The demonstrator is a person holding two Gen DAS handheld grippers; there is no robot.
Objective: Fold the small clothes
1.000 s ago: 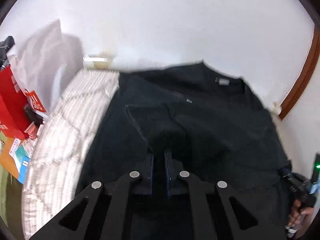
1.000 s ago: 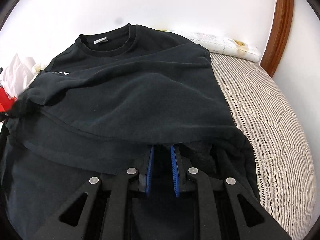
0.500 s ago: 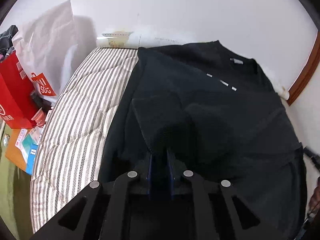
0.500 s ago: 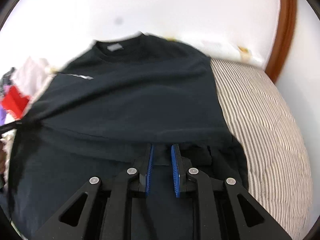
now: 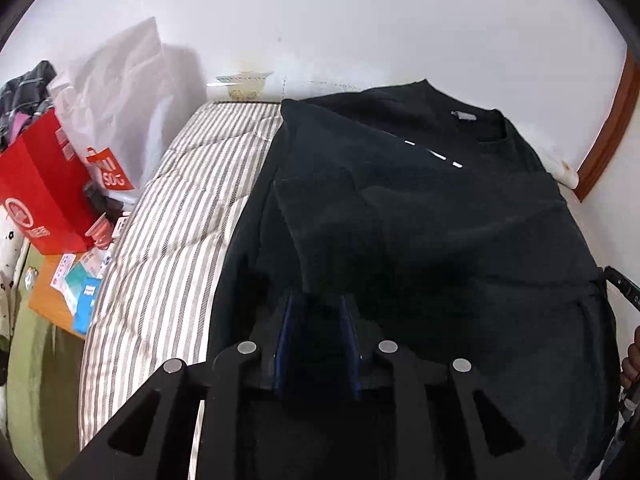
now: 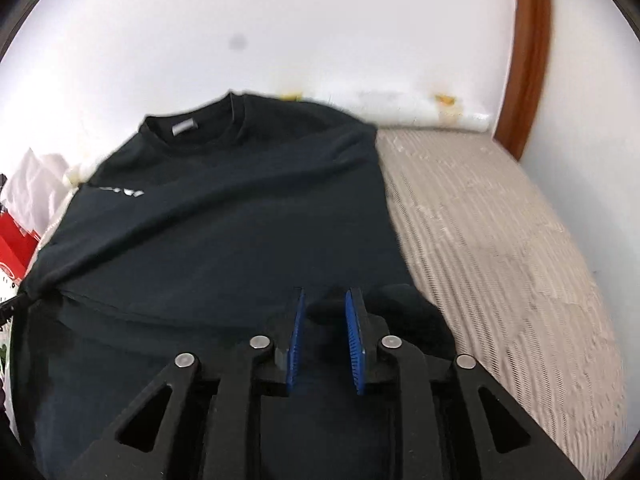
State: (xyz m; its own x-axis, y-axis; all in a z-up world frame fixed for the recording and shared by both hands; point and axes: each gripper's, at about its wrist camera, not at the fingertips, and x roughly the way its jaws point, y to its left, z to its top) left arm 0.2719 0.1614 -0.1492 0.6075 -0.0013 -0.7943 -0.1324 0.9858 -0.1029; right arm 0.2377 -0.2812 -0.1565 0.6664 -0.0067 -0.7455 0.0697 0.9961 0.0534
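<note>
Both grippers have carried the lower part of the black cotton T-shirt (image 6: 224,240) up and forward, so the loose swell of cloth seen a second ago now lies flatter and pulled taut across the striped quilted mattress (image 5: 188,216). The shirt lies spread on that mattress, collar toward the white wall (image 6: 320,20), its grey neck label (image 6: 185,127) showing. The left gripper (image 5: 317,320) has its blue pads wider apart than before, with dark fabric between them; whether they grip it I cannot tell. The right gripper (image 6: 325,320) holds a bunch of black cloth between its pads. I judge the bottom-to-top fold is roughly laid, with release and smoothing probably next. A red paper bag (image 5: 38,196) stands beside the bed.
</note>
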